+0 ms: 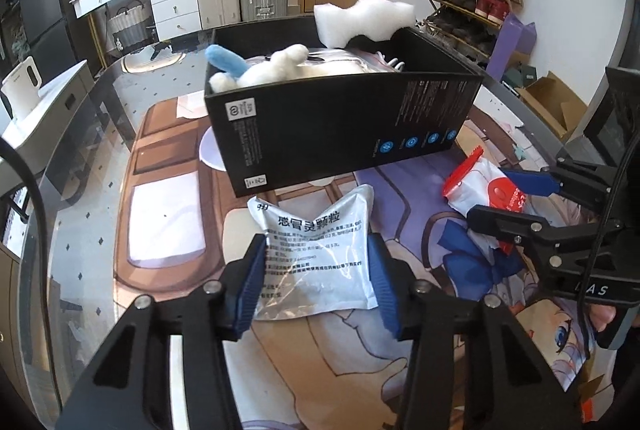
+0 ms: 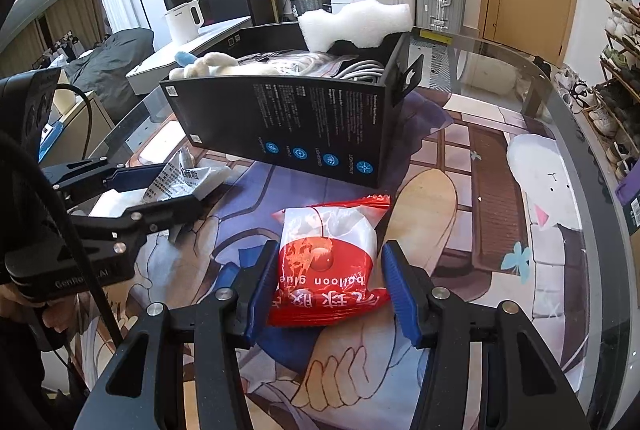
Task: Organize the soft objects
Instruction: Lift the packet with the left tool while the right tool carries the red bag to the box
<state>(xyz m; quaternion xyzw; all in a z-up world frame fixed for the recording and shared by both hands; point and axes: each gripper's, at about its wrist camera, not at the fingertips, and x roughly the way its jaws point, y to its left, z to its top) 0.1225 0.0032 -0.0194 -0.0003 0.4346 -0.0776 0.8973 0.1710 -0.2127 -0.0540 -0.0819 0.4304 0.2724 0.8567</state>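
**Q:** ok what's your left side doing right now?

**A:** My left gripper [image 1: 316, 282] is down at the table with its blue pads either side of the white sachet pack [image 1: 316, 258], the one with black Chinese print. The pads look like they're at the pack's edges and it's crinkled between them, but honestly I can't tell if I'm really clamped on it or just framing it. The pack lies flat on the anime-print mat [image 1: 168, 242], just in front of the black box [image 1: 340, 126].

**Q:** and the right?

**A:** Same story, different bag. My right gripper [image 2: 328, 286] has its jaws spread around the red-and-white balloon glue bag [image 2: 326, 262]. I see a clear gap between the right pad and the bag, so I'd call that one released, nothing gripped. The bag sits on the mat, near the front of the box but not touching it.

**Q:** what's in the box already?

**A:** A white plush toy [image 1: 280, 68] with a blue bit sticking up at the left end, some clear-wrapped stuff and white cables in the middle, and a chunk of white foam [image 1: 364, 20] poking above the far rim. In the left view the box looks tilted, though that could just be the fisheye.

**Q:** are the two grippers close?

**A:** Side by side, each on its own packet, not touching. I see the right one from the left camera [image 1: 516, 202] and vice versa.
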